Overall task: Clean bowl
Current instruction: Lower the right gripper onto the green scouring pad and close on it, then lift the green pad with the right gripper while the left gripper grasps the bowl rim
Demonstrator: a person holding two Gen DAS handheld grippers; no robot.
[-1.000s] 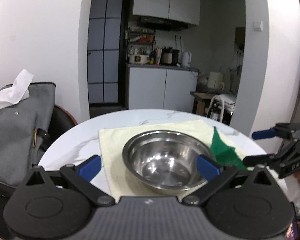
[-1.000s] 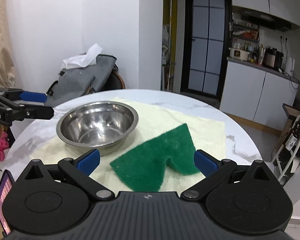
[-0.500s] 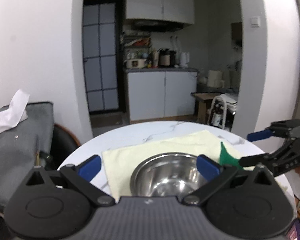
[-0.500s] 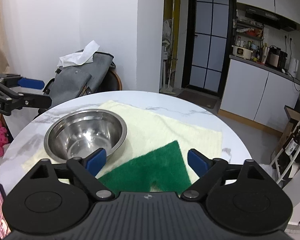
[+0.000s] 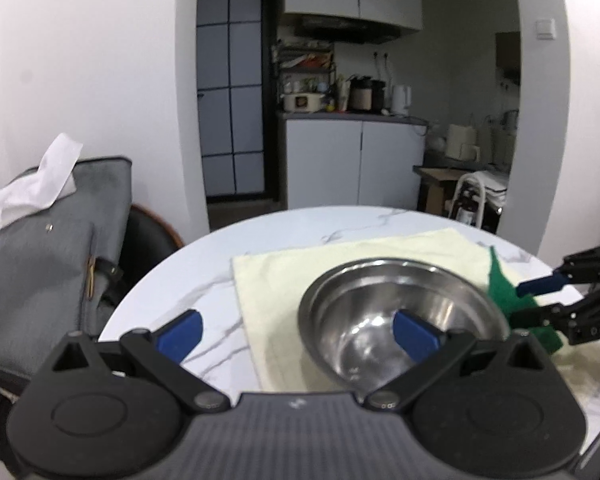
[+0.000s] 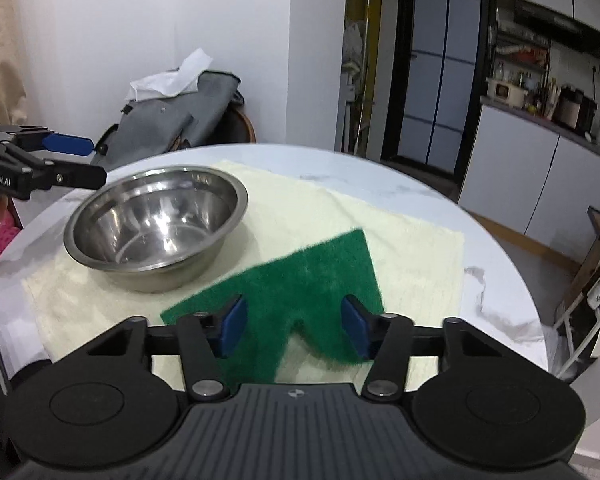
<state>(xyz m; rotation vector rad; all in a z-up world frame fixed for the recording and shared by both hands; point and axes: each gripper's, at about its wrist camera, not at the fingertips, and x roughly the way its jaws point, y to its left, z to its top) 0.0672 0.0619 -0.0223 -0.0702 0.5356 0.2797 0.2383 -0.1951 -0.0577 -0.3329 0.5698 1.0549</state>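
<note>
So the right gripper (image 6: 294, 330) has been closing around the notched green scouring pad (image 6: 300, 280), pads not clearly pinching yet. Left gripper (image 5: 296, 334) gapes wide, one finger over the shiny round steel bowl (image 5: 400, 320), empty, on the pale yellow cloth (image 5: 268, 280).

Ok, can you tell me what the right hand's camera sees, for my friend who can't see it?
The right gripper, its jaws just closing, reaches around a green scrubbing pad lying on a pale yellow cloth. A shiny metal bowl sits on the cloth to the left, on a round white table, with the left gripper beside it.
</note>
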